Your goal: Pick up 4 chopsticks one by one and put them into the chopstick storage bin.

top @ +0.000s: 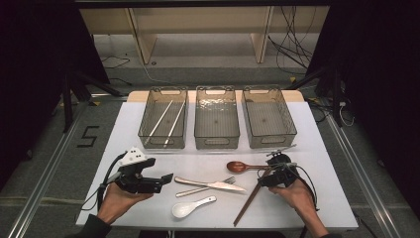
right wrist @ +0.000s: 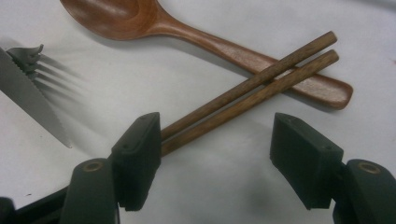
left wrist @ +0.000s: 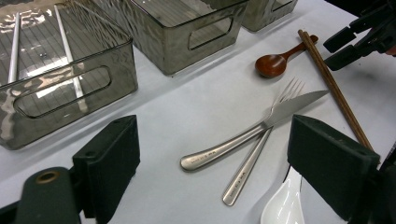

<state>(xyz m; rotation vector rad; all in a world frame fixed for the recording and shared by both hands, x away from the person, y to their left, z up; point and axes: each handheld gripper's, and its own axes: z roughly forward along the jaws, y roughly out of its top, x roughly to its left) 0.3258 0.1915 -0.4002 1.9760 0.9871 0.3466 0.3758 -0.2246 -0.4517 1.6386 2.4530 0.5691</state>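
White tabletop [top: 148,208] carries three clear bins, the left one [top: 163,119] holding two pale chopsticks. We note the right gripper [right wrist: 219,154] low over the brown wooden chopsticks [right wrist: 252,91], jaws apart and straddling them without clamping; the pair lies across the wooden spoon's [right wrist: 140,21] handle. Left gripper [left wrist: 212,163] hangs above the knife [left wrist: 261,128] and fork [left wrist: 254,156], jaws apart, empty.

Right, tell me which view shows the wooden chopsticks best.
The right gripper view: the wooden chopsticks lie side by side across the wooden spoon's handle, up close between the open right gripper. The left gripper view shows them whole but slanted at the edge; the high view shows them small and thin.
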